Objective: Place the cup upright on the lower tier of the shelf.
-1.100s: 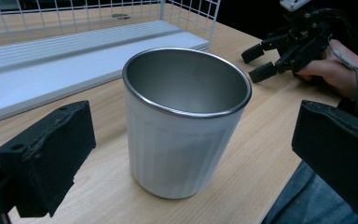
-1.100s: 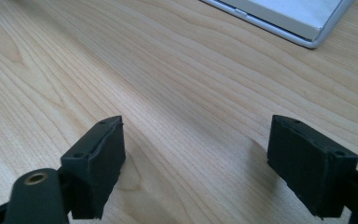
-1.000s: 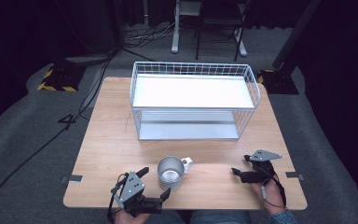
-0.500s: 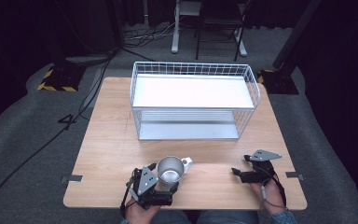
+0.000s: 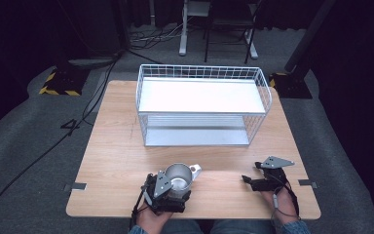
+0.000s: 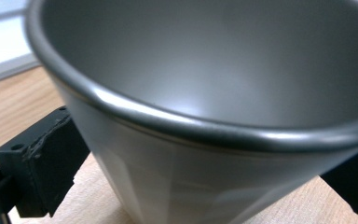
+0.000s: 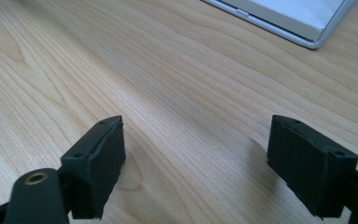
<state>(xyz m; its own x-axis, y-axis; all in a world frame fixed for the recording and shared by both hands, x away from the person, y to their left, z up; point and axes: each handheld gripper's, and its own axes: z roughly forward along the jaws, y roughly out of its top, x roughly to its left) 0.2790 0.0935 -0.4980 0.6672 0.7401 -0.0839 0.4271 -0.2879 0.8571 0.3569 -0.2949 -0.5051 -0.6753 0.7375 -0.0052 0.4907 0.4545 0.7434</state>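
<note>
A metal cup point(image 5: 179, 174) with a small handle point(image 5: 195, 169) stands near the table's front edge, left of centre. My left gripper point(image 5: 175, 184) reaches in from below, one jaw on each side of the cup. In the left gripper view the cup point(image 6: 191, 93) sits between the wide-spread jaws of that gripper point(image 6: 200, 179), and its wall lies close against the left pad point(image 6: 51, 158). My right gripper point(image 5: 251, 171) rests low at the front right, open. Its pads point(image 7: 100, 163) have only bare wood between them.
A white wire basket point(image 5: 202, 73) with two shelves stands at the middle back of the wooden table point(image 5: 112, 146). Its lower shelf corner point(image 7: 303, 28) lies ahead of the right gripper. Dark floor, cables and chair legs surround the table.
My left gripper has moved right and forward from the front edge, and its jaws now stand around the cup. The right gripper has stayed where it was.
</note>
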